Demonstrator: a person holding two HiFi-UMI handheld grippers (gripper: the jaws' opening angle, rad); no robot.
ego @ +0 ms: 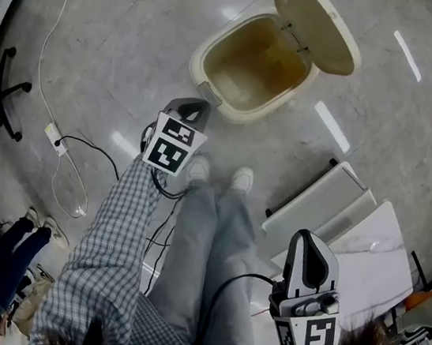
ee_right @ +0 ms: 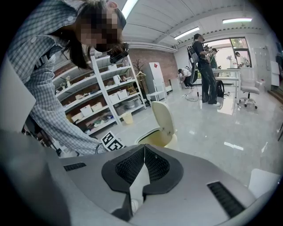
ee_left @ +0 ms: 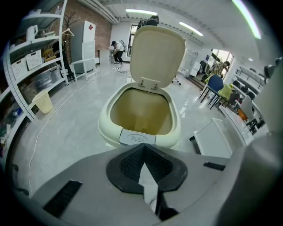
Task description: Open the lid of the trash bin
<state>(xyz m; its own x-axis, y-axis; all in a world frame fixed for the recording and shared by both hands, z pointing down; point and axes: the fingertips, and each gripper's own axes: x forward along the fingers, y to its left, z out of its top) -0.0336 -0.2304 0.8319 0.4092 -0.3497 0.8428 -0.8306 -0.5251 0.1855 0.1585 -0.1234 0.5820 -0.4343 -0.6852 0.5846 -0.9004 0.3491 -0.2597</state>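
The cream trash bin stands open, lid up. The left hand-held gripper and right hand-held gripper are pressed together, empty.

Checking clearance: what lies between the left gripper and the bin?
Nothing; the head view shows just a sliver of bare floor between left gripper and bin.

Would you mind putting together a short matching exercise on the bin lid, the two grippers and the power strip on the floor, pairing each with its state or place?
Things:
1. lid
2. left gripper
3. right gripper
4. power strip

States or places:
A. jaws together, at the person's right side, away from the trash bin
B. lying on the floor at the head view's left, cables attached
C. swung open, standing up at the back of the trash bin
D. jaws together, just in front of the PUSH button

Pairs: 1-C; 2-D; 3-A; 4-B.
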